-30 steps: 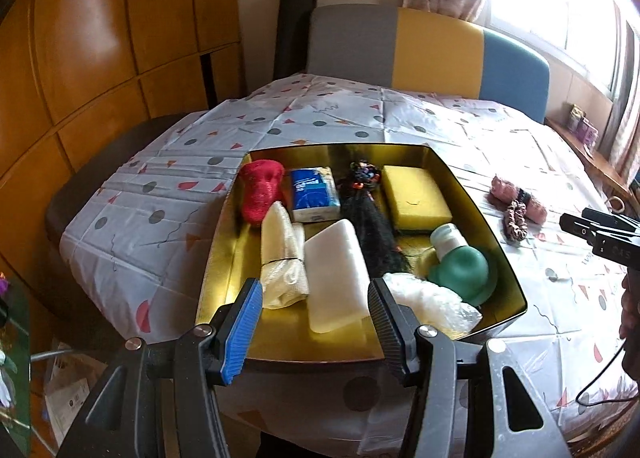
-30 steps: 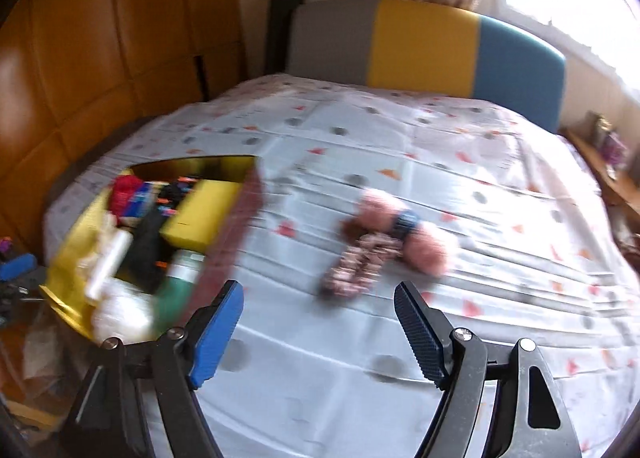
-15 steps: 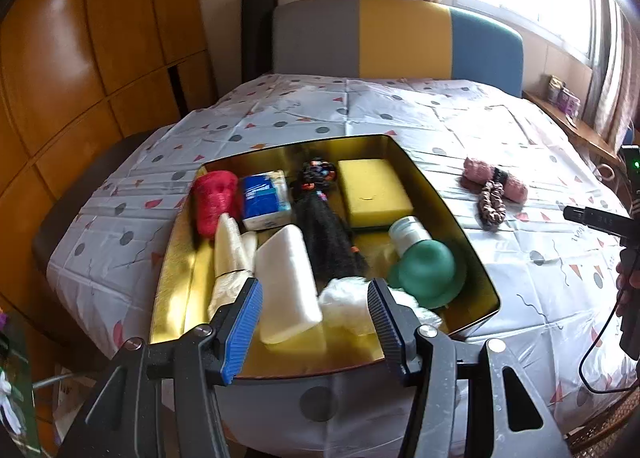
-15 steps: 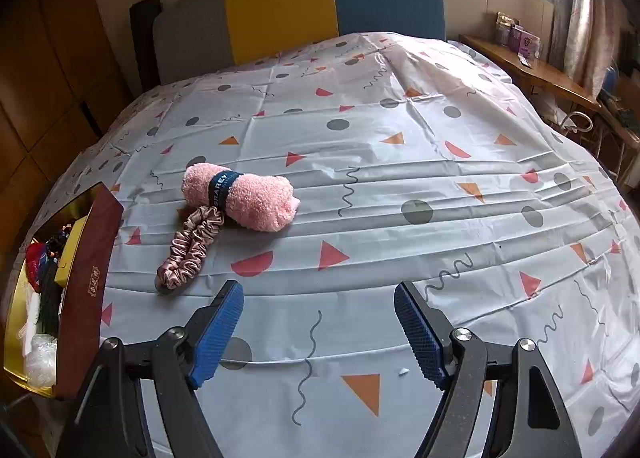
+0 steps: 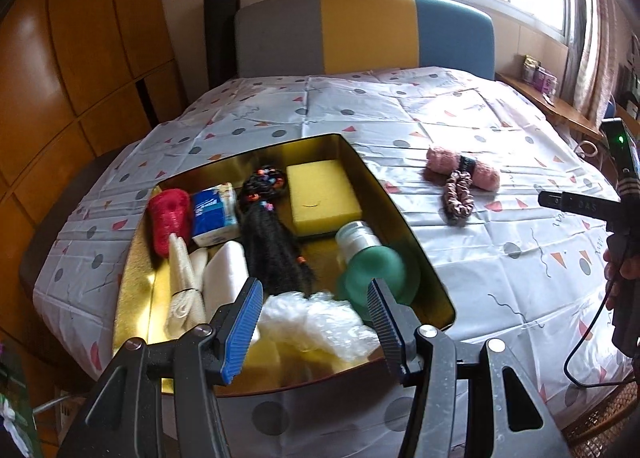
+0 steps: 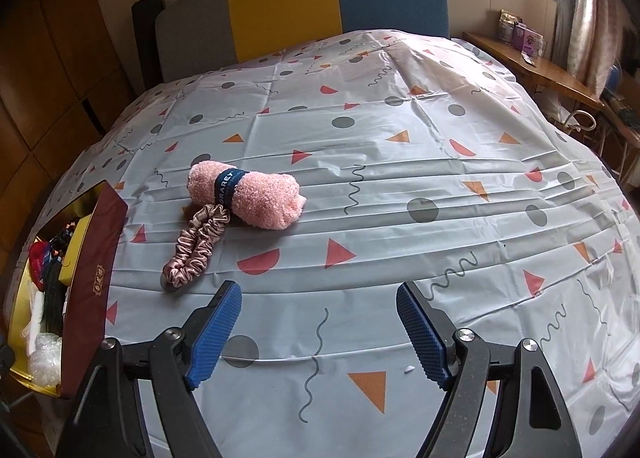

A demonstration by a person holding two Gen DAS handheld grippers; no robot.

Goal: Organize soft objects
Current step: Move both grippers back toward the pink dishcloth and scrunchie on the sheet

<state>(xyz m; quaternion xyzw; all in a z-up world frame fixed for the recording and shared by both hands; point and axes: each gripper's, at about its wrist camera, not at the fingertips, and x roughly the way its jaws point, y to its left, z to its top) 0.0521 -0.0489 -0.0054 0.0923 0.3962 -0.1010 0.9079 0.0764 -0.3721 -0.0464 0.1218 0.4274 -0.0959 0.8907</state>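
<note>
Right wrist view: patterned tablecloth [image 6: 400, 186] beneath the empty right claw [image 6: 320, 332], jaws opening; left claw [image 5: 314, 322] released.

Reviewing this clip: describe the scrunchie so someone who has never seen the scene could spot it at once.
Start at the gold tin on the patterned sheet. Outside it lies a pink rolled towel with a dark band. The scrunchie touches that roll: a shiny, ruffled, dusty-pink fabric loop, smooth where the towel is fuzzy.

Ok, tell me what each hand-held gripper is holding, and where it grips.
Nothing is held. Left hand-held gripper is open over the box; the right one is opening, empty.
</note>
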